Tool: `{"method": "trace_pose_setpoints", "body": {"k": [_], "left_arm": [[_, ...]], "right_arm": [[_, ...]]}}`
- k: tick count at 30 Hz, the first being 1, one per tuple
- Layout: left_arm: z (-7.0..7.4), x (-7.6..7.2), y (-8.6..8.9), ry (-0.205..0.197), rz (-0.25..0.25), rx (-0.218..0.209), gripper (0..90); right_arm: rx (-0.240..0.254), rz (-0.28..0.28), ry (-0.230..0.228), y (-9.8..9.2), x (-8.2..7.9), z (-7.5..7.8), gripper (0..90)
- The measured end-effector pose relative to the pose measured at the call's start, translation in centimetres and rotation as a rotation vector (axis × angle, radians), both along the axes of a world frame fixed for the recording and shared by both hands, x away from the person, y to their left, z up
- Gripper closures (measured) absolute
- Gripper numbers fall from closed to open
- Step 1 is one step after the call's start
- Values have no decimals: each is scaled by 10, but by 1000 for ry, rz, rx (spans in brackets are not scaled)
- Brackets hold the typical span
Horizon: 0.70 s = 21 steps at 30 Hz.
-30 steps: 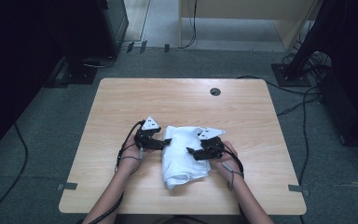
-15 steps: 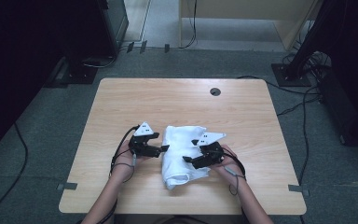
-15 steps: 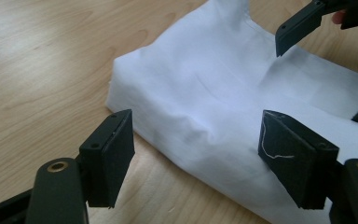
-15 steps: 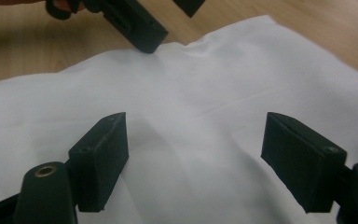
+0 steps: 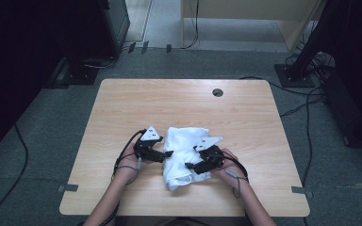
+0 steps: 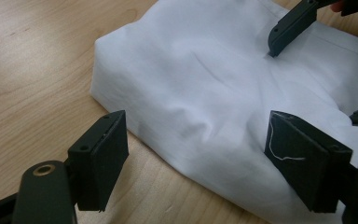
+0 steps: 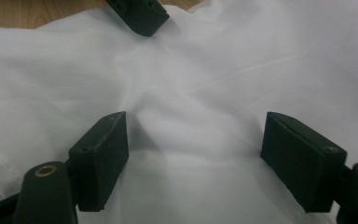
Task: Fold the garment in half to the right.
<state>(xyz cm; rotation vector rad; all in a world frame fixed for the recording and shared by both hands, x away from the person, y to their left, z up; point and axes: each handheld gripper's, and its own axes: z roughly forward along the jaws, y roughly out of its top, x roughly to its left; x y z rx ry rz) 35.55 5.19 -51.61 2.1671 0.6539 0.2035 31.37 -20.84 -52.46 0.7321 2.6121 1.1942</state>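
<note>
At the near middle of the surface (image 5: 122, 108) lies our white cloth (image 5: 181, 155); the left tongs (image 5: 166, 154) have just spread off it, the right tongs (image 5: 191, 165) gape over it, so we regrip.

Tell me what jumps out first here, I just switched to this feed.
A bunched white cloth lies on the near middle of the wooden table, the brightest thing in a dim room. The left claw stands open at the cloth's left edge; its jaws have just been opening, with a fold of cloth between them, unpressed. The right claw sits open over the cloth from the right.
</note>
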Motion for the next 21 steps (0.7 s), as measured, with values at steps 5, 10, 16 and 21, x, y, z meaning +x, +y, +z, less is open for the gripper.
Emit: {"method": "trace_pose_setpoints", "body": {"k": [5, 10, 16, 21], "left_arm": [[-2, 3, 0, -17, 24, 1, 213], [-3, 8, 0, -37, 51, 9, 214], [-3, 9, 3, -2, 68, -27, 214], [0, 9, 6, 16, 54, -25, 214]], "right_arm": [[3, -7, -24, 1, 2, -2, 231], [18, -29, -40, 2, 6, -4, 236], [25, -26, -37, 1, 10, -4, 231], [59, -53, 26, -2, 13, 0, 212]]}}
